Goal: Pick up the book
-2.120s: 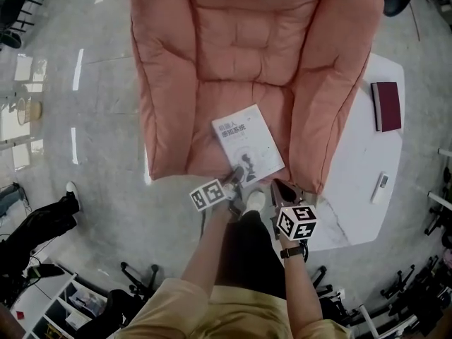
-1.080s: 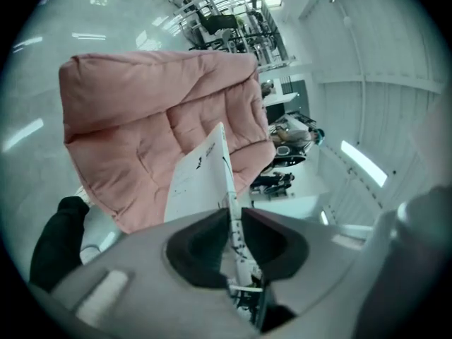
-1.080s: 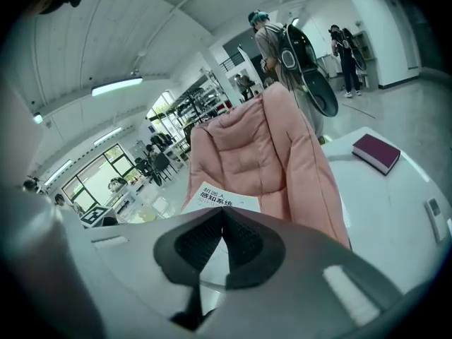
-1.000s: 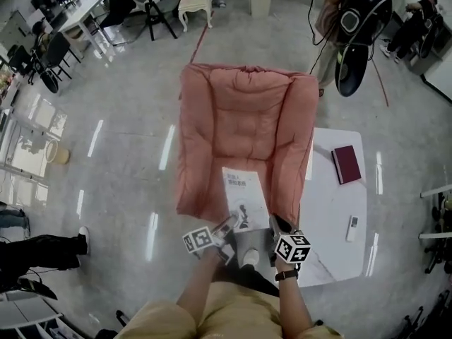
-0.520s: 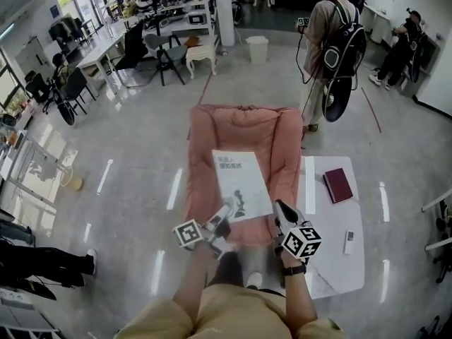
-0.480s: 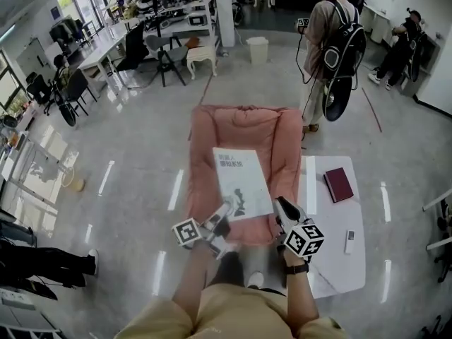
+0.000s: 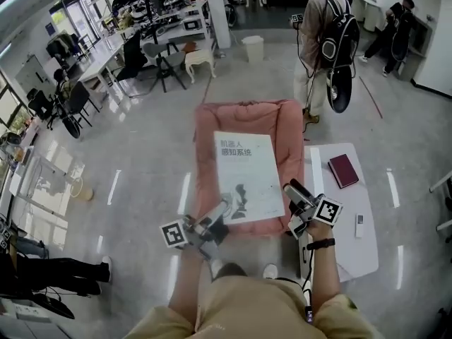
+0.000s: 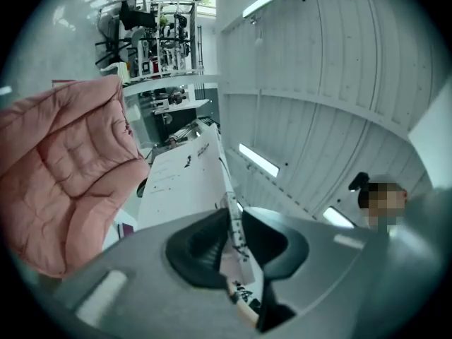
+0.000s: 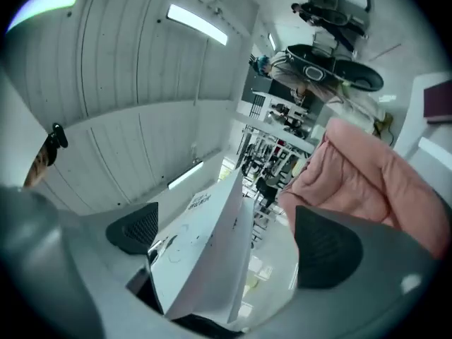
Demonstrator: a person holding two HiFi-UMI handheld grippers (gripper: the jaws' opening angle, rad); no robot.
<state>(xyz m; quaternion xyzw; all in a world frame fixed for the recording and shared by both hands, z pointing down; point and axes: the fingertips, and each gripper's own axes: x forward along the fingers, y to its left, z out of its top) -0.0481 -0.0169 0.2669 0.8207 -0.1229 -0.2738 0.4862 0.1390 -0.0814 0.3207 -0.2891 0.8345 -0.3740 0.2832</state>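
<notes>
At the book's 7 o'clock corner in the head view, the left gripper point(image 7: 217, 217) is seen with its jaws clamped on the white book point(image 7: 246, 179). In the left gripper view the two dark pads point(image 8: 201, 249) are pressed against either side of the cover's edge. At 4 o'clock of the book, the right gripper point(image 7: 293, 191) is held with its jaws wide apart. In the right gripper view the book's lower edge is found between them, close beside the pad at 9 o'clock and well clear of the other. The book is held in the air, cover up, over the pink armchair point(image 7: 279, 122). Two lines of dark Chinese characters are printed at the cover's 12 o'clock end, seemingly "机器人" over "感知系统". A white table point(image 7: 371, 232) at 3 o'clock of the armchair bears a dark red book point(image 7: 343, 170).
</notes>
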